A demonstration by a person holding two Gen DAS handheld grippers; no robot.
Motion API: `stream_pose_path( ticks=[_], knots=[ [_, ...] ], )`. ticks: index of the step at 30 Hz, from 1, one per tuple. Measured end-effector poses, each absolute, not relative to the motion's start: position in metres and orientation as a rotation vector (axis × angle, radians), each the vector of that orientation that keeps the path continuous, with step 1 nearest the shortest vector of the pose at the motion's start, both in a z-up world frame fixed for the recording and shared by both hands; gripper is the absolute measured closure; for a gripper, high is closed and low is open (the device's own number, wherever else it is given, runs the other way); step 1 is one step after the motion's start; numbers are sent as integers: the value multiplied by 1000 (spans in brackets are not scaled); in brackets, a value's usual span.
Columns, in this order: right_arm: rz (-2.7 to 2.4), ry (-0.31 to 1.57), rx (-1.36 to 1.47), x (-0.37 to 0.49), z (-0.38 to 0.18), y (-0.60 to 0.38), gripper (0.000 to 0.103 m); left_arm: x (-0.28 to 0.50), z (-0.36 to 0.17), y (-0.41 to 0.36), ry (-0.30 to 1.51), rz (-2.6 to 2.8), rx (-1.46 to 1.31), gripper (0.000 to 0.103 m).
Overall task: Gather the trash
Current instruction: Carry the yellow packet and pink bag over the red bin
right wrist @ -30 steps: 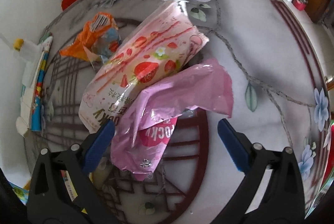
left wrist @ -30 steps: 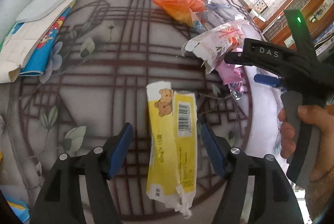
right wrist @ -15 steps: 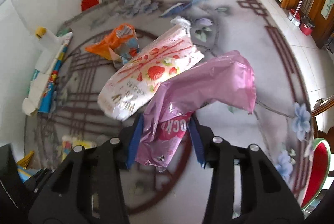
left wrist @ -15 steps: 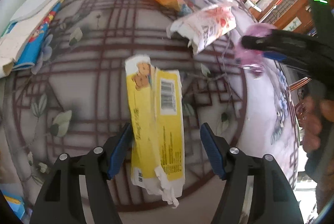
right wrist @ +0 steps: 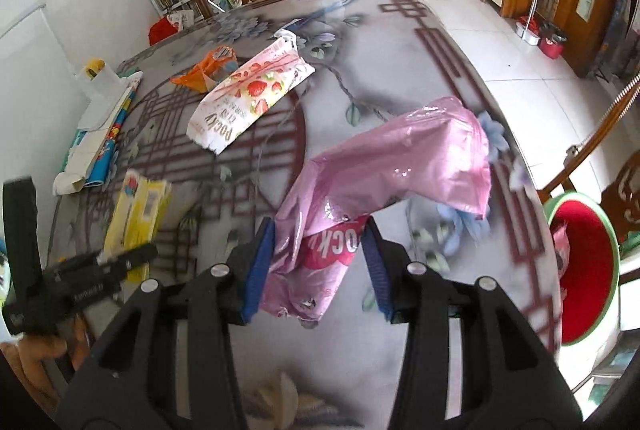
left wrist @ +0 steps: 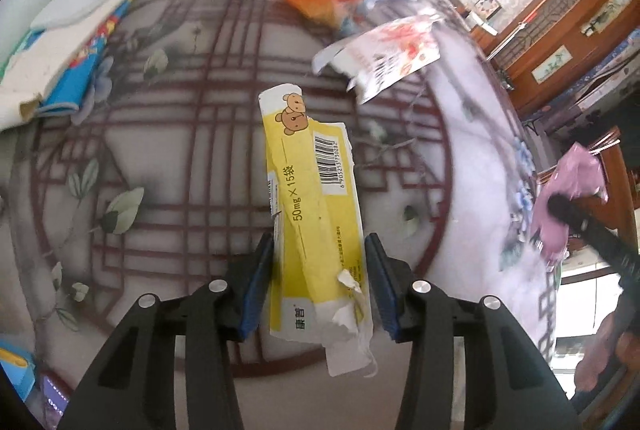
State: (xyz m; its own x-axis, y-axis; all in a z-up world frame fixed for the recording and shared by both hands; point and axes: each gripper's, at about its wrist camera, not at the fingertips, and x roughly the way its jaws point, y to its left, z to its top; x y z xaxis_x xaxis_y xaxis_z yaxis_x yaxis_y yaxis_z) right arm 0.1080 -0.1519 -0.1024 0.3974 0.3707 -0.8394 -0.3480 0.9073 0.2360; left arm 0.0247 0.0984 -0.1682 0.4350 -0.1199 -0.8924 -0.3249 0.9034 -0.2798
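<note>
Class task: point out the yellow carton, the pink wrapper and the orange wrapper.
yellow carton [left wrist: 316,213], left wrist view, on its yellow middle.
pink wrapper [right wrist: 400,165], right wrist view, on its upper fold.
orange wrapper [right wrist: 200,73], right wrist view, on its middle.

4 wrappers: 1 yellow wrapper [left wrist: 316,213], 1 pink wrapper [right wrist: 384,169], 1 strawberry wrapper [right wrist: 248,93], 1 orange wrapper [right wrist: 208,69]. 1 red bin [right wrist: 584,262].

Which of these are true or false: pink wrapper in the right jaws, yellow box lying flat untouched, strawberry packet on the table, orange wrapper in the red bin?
1. The right gripper holds the pink wrapper. True.
2. The yellow box lies untouched. False: the left gripper is closing its jaws around it.
3. The strawberry packet lies on the table. True.
4. The orange wrapper is in the red bin. False: it lies on the table.
</note>
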Motion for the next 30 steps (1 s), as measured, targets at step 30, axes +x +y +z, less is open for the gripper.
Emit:
stream_pose_path(
  ticks=[30],
  knots=[
    [409,990,122,84,-85,-237,60,43,-112,3,1027,15,-346,60]
  ],
)
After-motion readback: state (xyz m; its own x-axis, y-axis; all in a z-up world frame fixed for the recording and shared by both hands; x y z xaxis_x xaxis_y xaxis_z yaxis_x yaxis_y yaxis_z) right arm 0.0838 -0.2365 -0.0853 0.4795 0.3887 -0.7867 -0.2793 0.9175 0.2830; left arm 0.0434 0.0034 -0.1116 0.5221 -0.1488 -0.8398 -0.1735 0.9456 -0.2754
